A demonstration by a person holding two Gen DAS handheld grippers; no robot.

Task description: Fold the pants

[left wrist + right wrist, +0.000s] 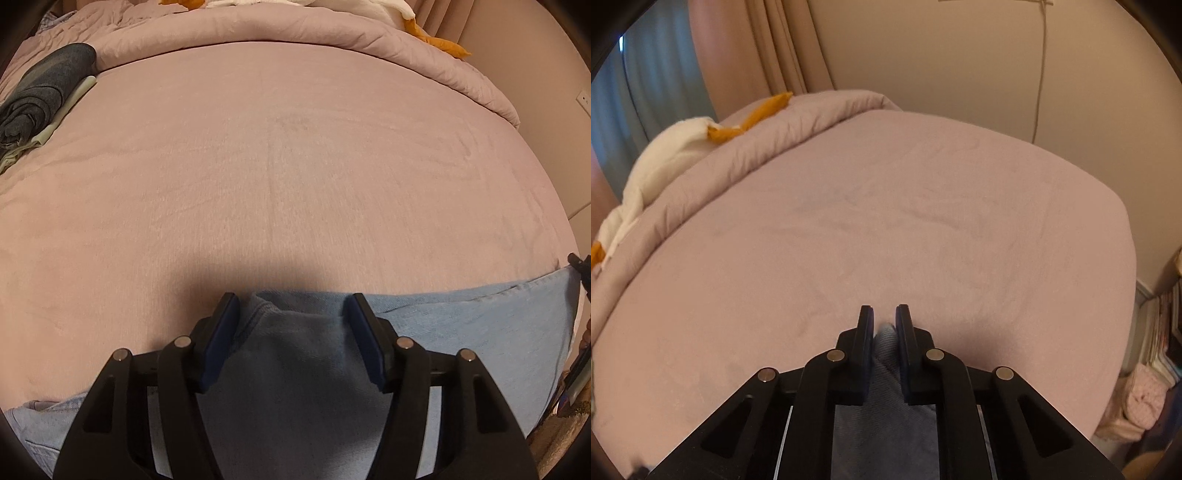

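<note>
Along the near edge of the pink bed sheet [295, 166] lie light-blue jeans [461, 325]: right gripper [884, 317] pinches denim nearly closed, left gripper [291, 306] gapes wide astride a fold, gripping nothing — close it before lifting evenly

- Dim, warm indoor light tints both views pinkish.
- A soft dark shadow falls on the bed [295, 166] just ahead of the left hand-held gripper [291, 314].
- Fisheye bending bulges the bed; corners vignette black.

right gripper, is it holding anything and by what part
The right gripper is shut on a bunched fold of the light blue pants; which part of the pants cannot be told. The left gripper is open over them.
</note>
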